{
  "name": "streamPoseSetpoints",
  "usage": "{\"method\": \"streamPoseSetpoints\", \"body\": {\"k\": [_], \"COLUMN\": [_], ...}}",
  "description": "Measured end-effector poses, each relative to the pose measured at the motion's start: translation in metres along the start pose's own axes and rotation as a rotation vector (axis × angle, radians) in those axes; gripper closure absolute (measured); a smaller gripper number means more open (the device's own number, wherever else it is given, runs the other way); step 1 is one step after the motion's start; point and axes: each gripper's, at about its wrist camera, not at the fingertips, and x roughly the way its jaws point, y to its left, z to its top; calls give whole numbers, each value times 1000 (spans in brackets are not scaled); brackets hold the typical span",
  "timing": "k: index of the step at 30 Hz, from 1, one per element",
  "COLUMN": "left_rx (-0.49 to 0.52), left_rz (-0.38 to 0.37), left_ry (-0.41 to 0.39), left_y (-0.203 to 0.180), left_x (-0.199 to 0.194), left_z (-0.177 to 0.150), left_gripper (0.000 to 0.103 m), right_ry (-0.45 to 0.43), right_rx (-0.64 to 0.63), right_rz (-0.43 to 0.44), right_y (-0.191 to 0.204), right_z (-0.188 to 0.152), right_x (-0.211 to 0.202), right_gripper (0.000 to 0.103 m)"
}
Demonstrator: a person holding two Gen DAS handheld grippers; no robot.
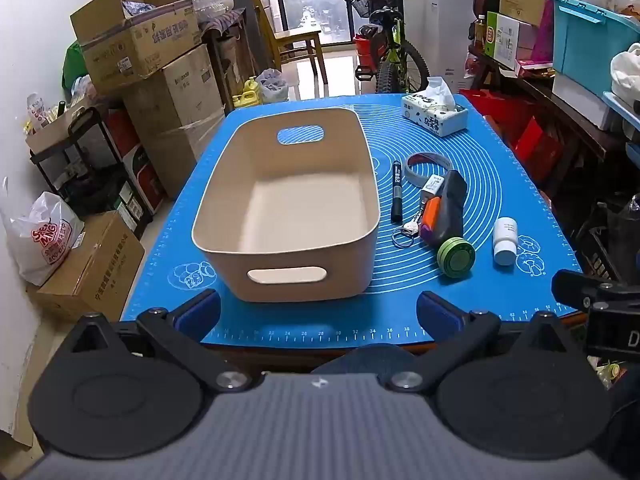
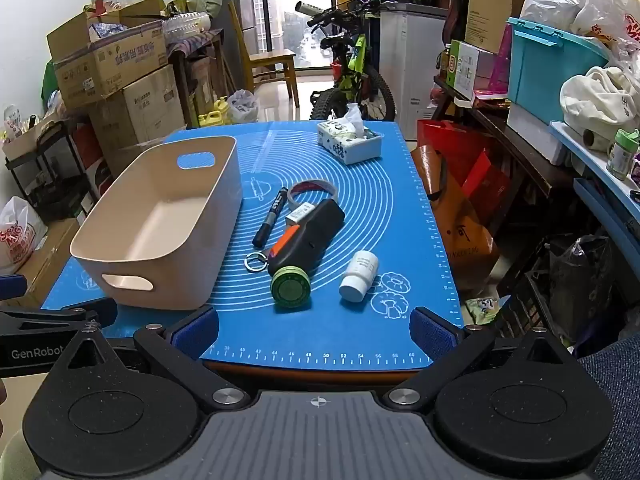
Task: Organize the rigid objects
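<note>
My left claw (image 1: 318,312) is wide apart and holds nothing, just in front of the near edge of the blue mat (image 1: 520,208) on the counter. My right claw (image 2: 316,330) is wide apart too, with nothing in it. A big tan bin (image 1: 288,248) sits on the left side of the mat, and I see nothing inside it. Right of the bin lie a black marker (image 1: 397,192), a gray ring (image 1: 424,166), a black tool with an orange part (image 1: 448,212), some keys (image 1: 408,232), a round green thing (image 1: 456,258) and a small white bottle (image 1: 505,240) on its side. A tissue box (image 1: 434,114) sits at the far end.
</note>
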Motion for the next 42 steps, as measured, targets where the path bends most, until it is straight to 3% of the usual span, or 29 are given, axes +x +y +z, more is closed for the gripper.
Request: {"method": "streamPoseSetpoints", "body": {"k": [5,42], "left_rx": [17,5], "left_rz": [25,11], "left_ry": [-14,-8], "left_y": [-2,0], "left_x": [0,2], "left_z": [-1,-2], "left_gripper": [0,0], "right_ry": [-3,13], "right_rx": [2,-4], "right_rz": [-4,-9], "right_y": [0,2], "right_z": [0,-2], "right_x": [0,5], "right_gripper": [2,2]}}
